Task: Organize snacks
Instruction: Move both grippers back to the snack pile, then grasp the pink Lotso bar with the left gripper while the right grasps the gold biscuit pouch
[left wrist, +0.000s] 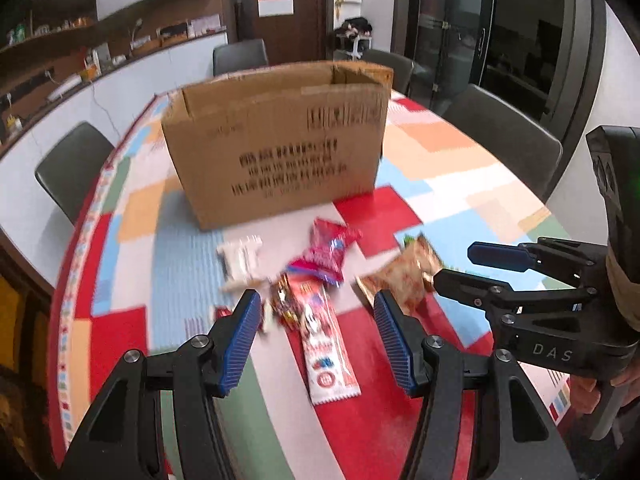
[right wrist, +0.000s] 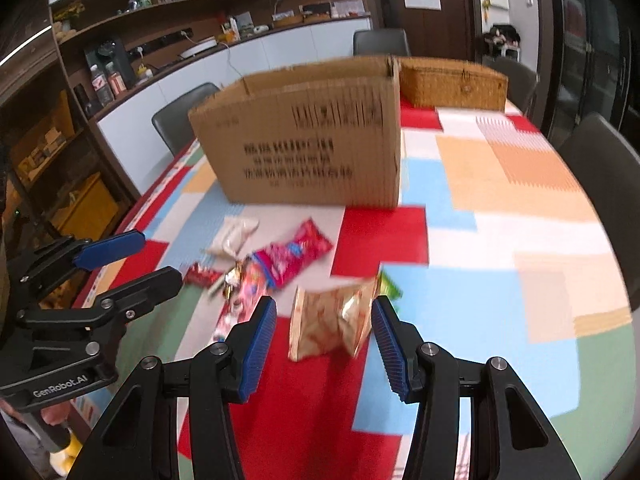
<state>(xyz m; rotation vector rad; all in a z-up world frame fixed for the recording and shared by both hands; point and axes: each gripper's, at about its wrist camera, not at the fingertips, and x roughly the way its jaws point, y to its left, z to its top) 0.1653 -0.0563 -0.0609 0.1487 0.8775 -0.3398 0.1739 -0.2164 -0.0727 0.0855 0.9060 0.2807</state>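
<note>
An open cardboard box stands on the colourful table. Several snack packets lie in front of it: a white and red long packet, a pink packet, a white packet, a tan crinkled bag and a small red packet. My left gripper is open above the long packet. My right gripper is open around the tan bag, not touching it. Each gripper shows in the other view: the right gripper, the left gripper.
A wicker basket sits behind the box at the right. Grey chairs ring the table. A counter with shelves runs along the left wall. The tablecloth spreads right of the snacks.
</note>
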